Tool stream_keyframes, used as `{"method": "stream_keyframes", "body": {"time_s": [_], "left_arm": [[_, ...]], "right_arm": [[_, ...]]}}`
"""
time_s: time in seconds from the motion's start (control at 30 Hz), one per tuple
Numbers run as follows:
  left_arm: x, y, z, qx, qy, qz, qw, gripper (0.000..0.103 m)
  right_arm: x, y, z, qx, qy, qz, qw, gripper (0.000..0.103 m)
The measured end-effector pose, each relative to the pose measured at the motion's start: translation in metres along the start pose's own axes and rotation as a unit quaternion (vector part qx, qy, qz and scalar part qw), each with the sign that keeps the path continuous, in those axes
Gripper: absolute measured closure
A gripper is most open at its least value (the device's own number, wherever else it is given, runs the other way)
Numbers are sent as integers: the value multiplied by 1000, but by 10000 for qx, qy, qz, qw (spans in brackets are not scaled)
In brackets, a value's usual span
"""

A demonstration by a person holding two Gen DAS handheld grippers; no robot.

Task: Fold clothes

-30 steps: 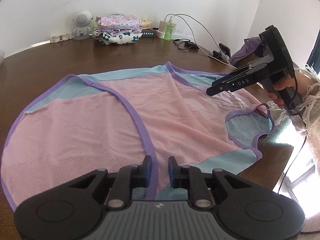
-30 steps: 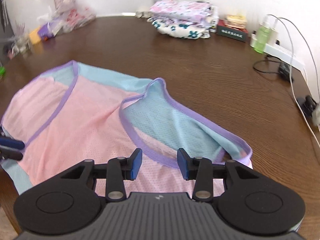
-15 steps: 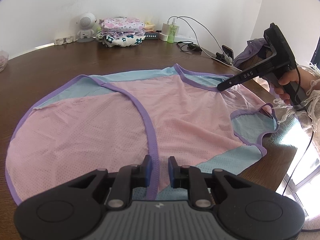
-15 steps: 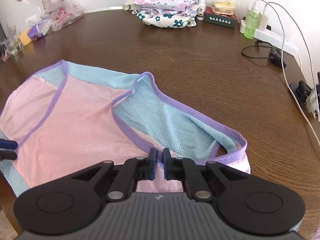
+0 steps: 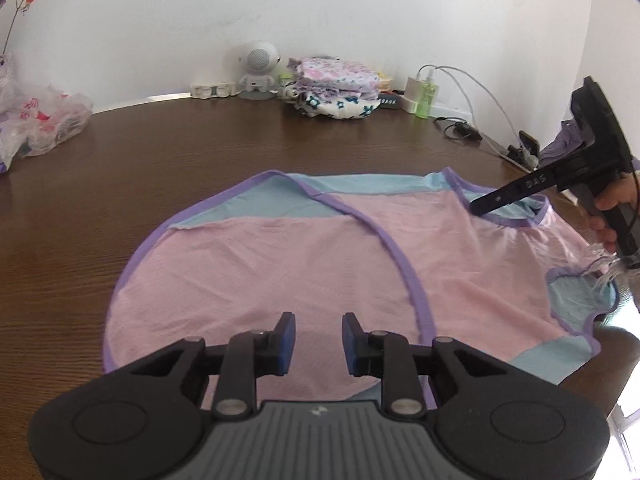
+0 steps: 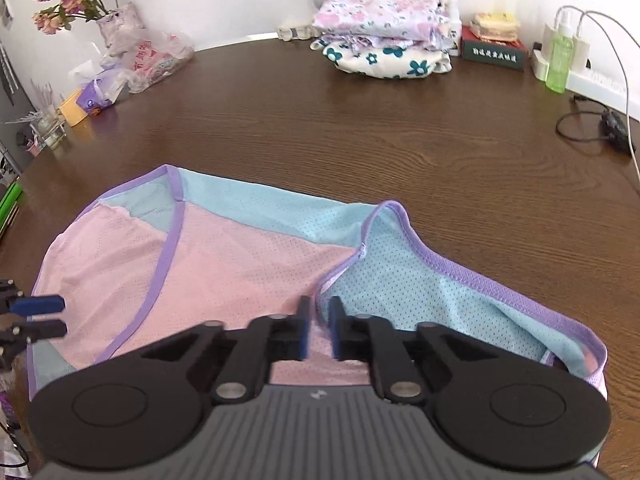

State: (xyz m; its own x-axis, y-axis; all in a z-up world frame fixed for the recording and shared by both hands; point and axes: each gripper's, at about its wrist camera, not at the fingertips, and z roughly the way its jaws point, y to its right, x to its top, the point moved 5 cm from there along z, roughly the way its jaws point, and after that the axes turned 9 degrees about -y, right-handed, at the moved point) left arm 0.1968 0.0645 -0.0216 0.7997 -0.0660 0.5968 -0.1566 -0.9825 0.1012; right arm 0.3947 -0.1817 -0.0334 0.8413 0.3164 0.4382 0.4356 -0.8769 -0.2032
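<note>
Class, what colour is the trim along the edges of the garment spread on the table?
Purple trim, clearest in the right wrist view.

Dark brown wood-grain surface (image 6: 400, 152), rounded along the far edge by a white wall. Lying on it: pink, blue and purple mesh garment (image 5: 300, 264) spread flat up front; stack of folded floral clothes (image 6: 384, 36) at the back; green bottle (image 6: 559, 60) beside white chargers; plastic bag (image 5: 44, 120) far left

Garment (image 6: 248, 264) near hem hidden under right claw (image 6: 319, 326) body, plastic bag (image 5: 36, 120) cut off at left edge
</note>
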Motion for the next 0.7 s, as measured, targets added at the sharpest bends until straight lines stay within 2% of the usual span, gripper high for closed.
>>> {"method": "stream_keyframes", "body": {"time_s": [0.1,0.27,0.4,0.47,0.53,0.57,0.67,0.7], "left_arm": [[-6,-8,0,7,-69,31,10000,81],[-11,-7,-2,101,-30,167,9998,81],[-12,-5,-2,169,-6,180,9997,80],[-12,-2,-1,195,-1,225,9996,80],[-13,0,-2,232,16,278,9993,78],[-13,1,-2,251,25,305,9992,77],[-13,2,-1,258,45,293,9992,76],[-13,1,-1,250,42,279,9993,76]], "right_arm": [[1,12,-6,106,44,202,9997,97],[0,32,-5,-241,-6,357,9991,98],[-6,39,-11,116,135,612,9980,95],[-10,35,-21,337,328,652,9968,89],[-10,28,-28,466,443,578,9963,64],[-10,25,-28,471,482,546,9962,62],[-6,18,-18,356,427,491,9972,64],[-5,17,-13,344,360,485,9976,73]]}}
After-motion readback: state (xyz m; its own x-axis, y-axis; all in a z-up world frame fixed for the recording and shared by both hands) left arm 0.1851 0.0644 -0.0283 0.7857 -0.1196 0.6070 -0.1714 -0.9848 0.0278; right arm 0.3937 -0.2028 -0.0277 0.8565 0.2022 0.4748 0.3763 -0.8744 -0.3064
